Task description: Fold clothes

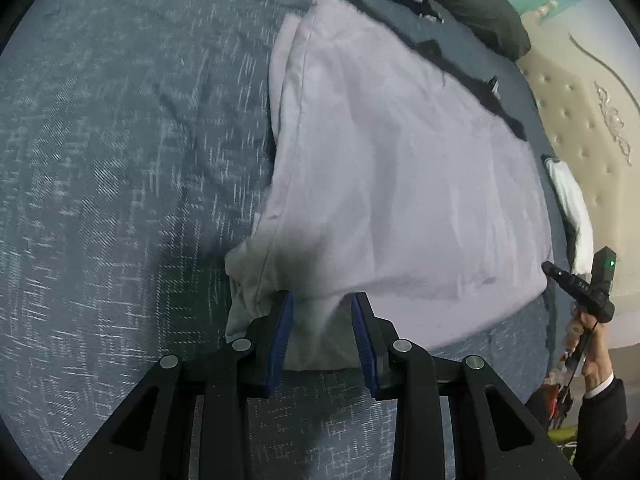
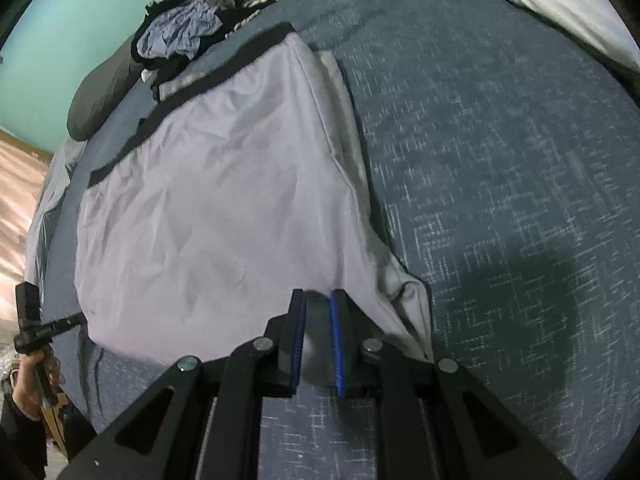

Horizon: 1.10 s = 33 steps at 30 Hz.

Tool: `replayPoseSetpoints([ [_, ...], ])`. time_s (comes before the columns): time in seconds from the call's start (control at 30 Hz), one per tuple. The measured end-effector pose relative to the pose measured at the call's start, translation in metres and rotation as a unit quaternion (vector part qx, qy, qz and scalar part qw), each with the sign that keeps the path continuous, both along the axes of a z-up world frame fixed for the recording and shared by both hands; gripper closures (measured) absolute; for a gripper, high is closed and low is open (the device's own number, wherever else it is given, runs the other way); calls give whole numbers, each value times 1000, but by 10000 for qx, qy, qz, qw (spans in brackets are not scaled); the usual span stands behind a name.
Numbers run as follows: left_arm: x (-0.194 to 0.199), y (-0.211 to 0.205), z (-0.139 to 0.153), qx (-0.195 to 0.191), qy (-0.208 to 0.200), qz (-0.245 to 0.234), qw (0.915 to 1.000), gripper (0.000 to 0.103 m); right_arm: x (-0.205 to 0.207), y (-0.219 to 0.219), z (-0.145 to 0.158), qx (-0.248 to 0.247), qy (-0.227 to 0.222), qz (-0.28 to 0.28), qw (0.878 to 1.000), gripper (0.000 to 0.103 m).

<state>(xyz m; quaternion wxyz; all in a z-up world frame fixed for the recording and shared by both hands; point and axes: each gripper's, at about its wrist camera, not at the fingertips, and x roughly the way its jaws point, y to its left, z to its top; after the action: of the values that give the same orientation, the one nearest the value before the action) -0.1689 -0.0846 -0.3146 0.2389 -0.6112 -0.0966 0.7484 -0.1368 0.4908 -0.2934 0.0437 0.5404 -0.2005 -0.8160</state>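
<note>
While the pale garment [image 1: 400, 168] lies spread on the blue bedspread [image 1: 100, 160], its black waistband [image 1: 460, 64] at the far edge, I hold its near hem with both tools. My left gripper [image 1: 322, 300] stands at a narrow-to-middle gap, with the bunched near-left corner of the cloth between the blue pads [image 1: 282, 332]; whether they press on it I cannot tell. My right gripper [image 2: 318, 296] is nearly closed, with a thin fold of the near hem pinched between its pads.

To do this fold well, in my judgement:
- confirm the left grip before lifting, since that corner is bunched in several layers
- raise both corners together so the hem stays taut and straight
- carry the hem toward the waistband and align the side seams before release

A pile of unfolded clothes [image 2: 180, 36] lies at the far left, clear of the working area
</note>
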Motion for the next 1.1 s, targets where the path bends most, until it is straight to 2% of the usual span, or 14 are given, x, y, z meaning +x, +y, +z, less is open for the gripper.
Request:
replayPoseSetpoints([
  [0.13,-9,4,29,161,350,55,9992,66,-9,-2,29,-24,293,106,9995,93],
  [0.27,-26,28,40,302,511,9,9982,63,-33,-14,36,-35,374,191,9991,93],
  [0.4,-39,46,37,351,508,-71,9981,63,-61,-32,26,8,336,271,9991,93],
  [0.5,-50,62,24,189,540,-85,9983,63,-70,-39,16,109,279,357,9989,93],
  [0.67,-58,66,-3,-163,423,-124,9989,63,-83,-41,-11,151,49,385,9991,93],
  [0.8,-61,64,-17,-115,281,4,9995,64,-85,-41,-31,63,-67,343,9994,93],
  [0.9,-61,63,-5,-141,441,24,9989,63,-85,-40,-26,94,10,313,9995,93],
  [1.0,-67,55,8,-145,662,145,9976,63,-82,-30,-10,264,284,225,9990,93],
  [1.1,-76,48,8,-165,687,298,9971,63,-85,-13,-7,263,293,41,9992,93],
])
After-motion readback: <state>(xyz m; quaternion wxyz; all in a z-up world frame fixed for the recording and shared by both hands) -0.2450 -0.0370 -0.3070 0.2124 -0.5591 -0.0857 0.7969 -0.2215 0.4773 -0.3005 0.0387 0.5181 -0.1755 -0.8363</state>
